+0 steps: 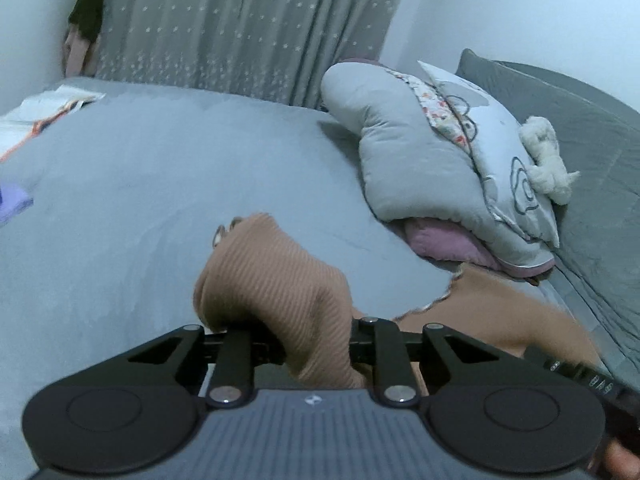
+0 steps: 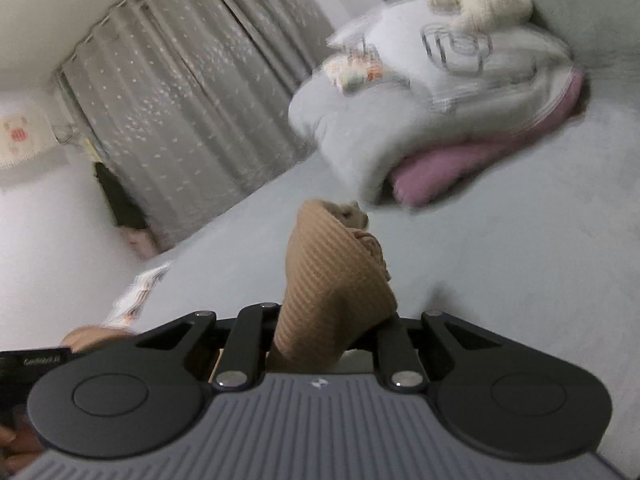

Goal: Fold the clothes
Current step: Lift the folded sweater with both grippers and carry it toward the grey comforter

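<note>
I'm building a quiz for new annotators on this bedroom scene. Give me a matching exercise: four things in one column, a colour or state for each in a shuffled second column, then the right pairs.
Things:
1. ribbed garment
2. curtain
3. plush toy
4. folded blanket under the pillows

Colours or states:
A. pink
B. grey with small pale specks
C. tan, pinched in both grippers
D. cream white, lying on a pillow

Pairs: 1-C, 2-B, 3-D, 4-A

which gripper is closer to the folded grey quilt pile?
Right, probably. The right gripper, shut on the tan ribbed garment, has the quilt pile looming just ahead. From the left gripper, also gripping the garment, the pile lies off to its right.
</note>
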